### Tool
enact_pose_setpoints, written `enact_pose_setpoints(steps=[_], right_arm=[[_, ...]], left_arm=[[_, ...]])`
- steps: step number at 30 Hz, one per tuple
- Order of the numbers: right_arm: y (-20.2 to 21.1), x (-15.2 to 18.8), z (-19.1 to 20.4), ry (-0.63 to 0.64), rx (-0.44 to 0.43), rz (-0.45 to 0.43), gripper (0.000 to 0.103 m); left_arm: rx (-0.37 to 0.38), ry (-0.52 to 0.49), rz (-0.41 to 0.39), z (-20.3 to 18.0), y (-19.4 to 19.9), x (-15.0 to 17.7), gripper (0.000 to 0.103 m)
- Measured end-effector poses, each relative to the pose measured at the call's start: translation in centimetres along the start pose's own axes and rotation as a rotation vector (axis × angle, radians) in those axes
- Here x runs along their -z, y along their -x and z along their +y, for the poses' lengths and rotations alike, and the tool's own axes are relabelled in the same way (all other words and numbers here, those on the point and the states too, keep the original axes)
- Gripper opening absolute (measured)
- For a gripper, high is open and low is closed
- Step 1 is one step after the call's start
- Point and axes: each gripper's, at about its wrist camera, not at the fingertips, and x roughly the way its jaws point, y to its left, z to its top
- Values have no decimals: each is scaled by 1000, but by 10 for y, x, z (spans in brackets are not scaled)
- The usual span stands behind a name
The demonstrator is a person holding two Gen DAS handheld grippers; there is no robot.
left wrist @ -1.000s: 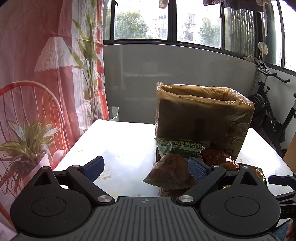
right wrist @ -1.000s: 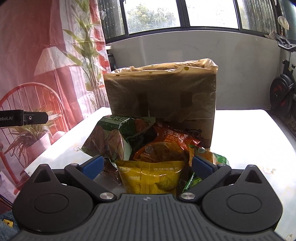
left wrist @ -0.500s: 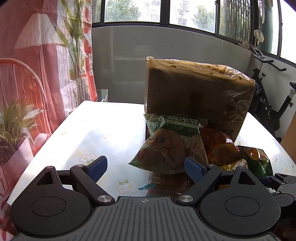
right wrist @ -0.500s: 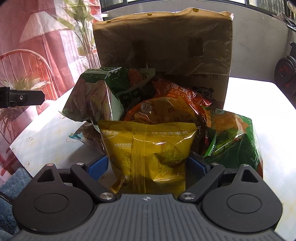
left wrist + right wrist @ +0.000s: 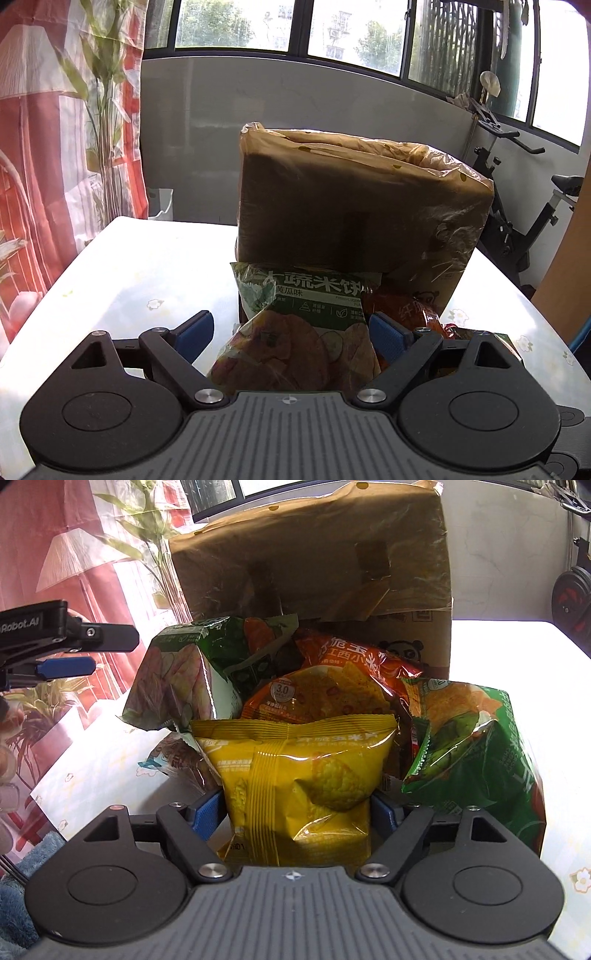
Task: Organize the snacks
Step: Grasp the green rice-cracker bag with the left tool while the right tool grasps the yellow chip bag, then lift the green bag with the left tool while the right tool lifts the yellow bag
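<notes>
A pile of snack bags lies on the white table in front of a tall cardboard box (image 5: 354,206) lined with plastic film; the box also shows in the right wrist view (image 5: 314,561). My left gripper (image 5: 291,332) is open, its jaws on either side of a green rice-cracker bag (image 5: 299,328). My right gripper (image 5: 293,808) is open around a yellow corn-chip bag (image 5: 299,775), its pads close to the bag's sides. Behind it lie an orange bag (image 5: 321,698), a red bag (image 5: 354,657), the green rice-cracker bag (image 5: 192,675) and another green bag (image 5: 476,753).
The white flowered table (image 5: 129,273) stretches left of the pile. A red patterned curtain (image 5: 37,147) hangs at the left. An exercise bike (image 5: 517,206) stands at the right. My left gripper's side (image 5: 62,642) shows at the left of the right wrist view.
Both grippers have moved forward into the pile. The green bag now sits between the left jaws, and the yellow bag sits deeper between the right jaws.
</notes>
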Motion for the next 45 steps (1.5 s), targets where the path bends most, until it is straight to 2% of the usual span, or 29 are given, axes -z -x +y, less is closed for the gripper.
enact_pose_setpoints(steps=[6, 15, 16, 17, 19, 20, 24, 27, 32, 39, 45], right_arm=[[2, 2, -3, -4, -12, -8, 80], [2, 1, -5, -3, -23, -6, 80], [2, 1, -5, -4, -23, -6, 80], [2, 1, -5, -5, -24, -6, 80], [2, 1, -5, -6, -24, -6, 80], [2, 1, -5, -6, -24, -6, 80], [3, 1, -6, -13, -25, -6, 80], [3, 1, -6, -18, -25, -6, 79], [5, 1, -6, -30, -55, -14, 79], [22, -6, 2, -4, -102, -95, 79], [43, -24, 10, 25, -125, -195, 79]], left_arm=[[17, 15, 62, -12, -49, -8, 94], [2, 27, 108, -14, -75, -6, 96], [10, 32, 104, -12, -74, -5, 94], [15, 39, 100, -11, -73, -4, 85], [39, 33, 99, -9, -66, -2, 73], [40, 19, 97, -9, -64, -1, 71], [1, -34, 50, -6, -38, 7, 69], [-2, -10, 27, 1, -19, 12, 69], [-57, 32, -27, 14, 15, 20, 69], [-90, 85, -137, 32, 55, 14, 69], [-83, 74, -216, 28, 67, -3, 69]])
